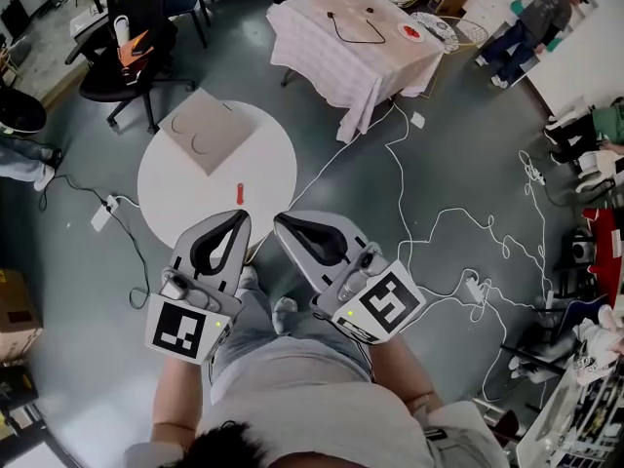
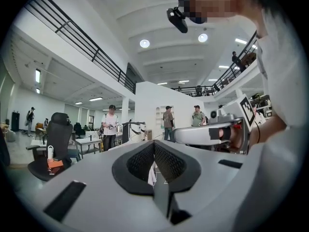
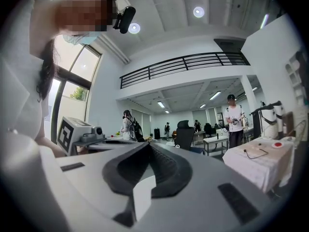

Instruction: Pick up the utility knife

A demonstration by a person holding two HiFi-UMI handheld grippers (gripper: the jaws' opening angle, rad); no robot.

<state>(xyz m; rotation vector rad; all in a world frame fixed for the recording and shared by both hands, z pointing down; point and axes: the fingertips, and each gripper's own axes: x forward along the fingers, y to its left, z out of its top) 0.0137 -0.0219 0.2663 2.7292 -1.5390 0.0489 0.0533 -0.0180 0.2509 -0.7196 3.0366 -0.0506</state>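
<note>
Bright ceiling lights, fisheye edges, sharp focus.

left gripper, right gripper: jaws closed

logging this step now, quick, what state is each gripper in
left gripper: shut, jaws together, nothing held.
right gripper: shut, jaws together, nothing held.

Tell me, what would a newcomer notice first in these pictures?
The left gripper and right gripper fill the lower middle of the head view, both with jaws together and empty, held before the person's body. Beyond them a small red utility knife lies untouched on the round white table, with a cardboard sheet further back.
</note>
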